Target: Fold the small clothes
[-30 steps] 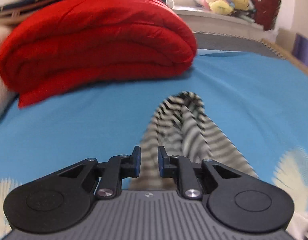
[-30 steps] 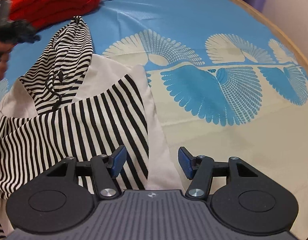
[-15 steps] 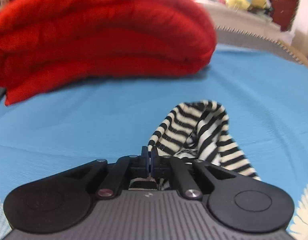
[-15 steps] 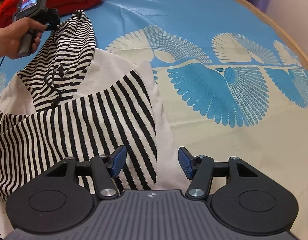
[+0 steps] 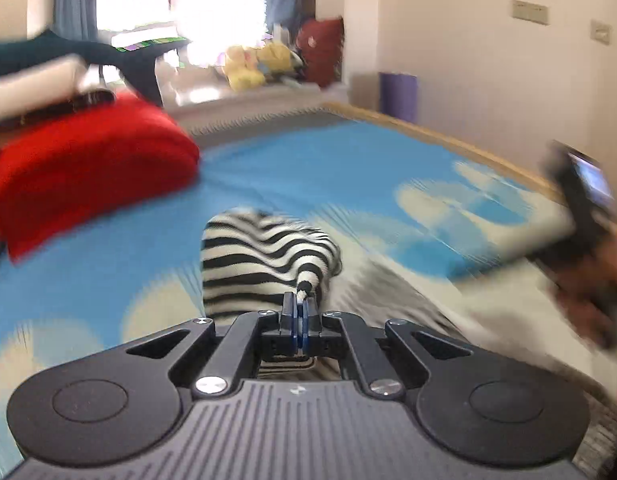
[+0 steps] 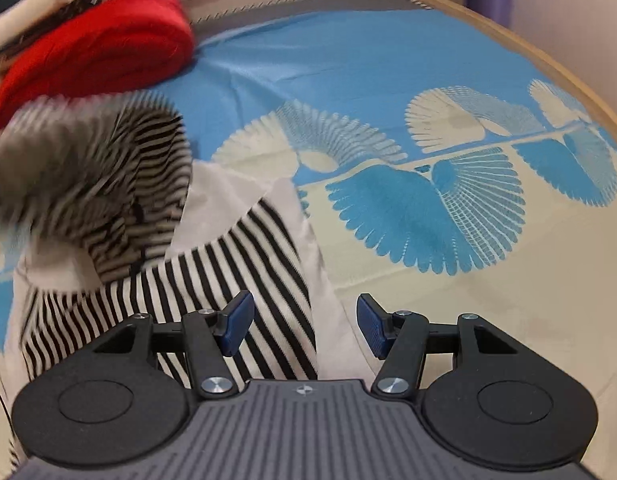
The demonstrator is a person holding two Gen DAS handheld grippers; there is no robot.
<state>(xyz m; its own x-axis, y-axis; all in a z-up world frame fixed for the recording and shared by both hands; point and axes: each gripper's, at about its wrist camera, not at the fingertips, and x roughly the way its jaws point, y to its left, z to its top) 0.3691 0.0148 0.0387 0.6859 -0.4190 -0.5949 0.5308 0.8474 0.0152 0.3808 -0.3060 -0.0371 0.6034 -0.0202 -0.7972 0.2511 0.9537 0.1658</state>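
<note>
left gripper [image 5: 299, 303] pinches striped garment [image 5: 264, 256] — labels seemingly unreadable

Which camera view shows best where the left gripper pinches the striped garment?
The left wrist view: the left gripper is shut on a fold of the striped garment. The right wrist view shows the garment spread out, its lifted part blurred, not the pinch.
</note>
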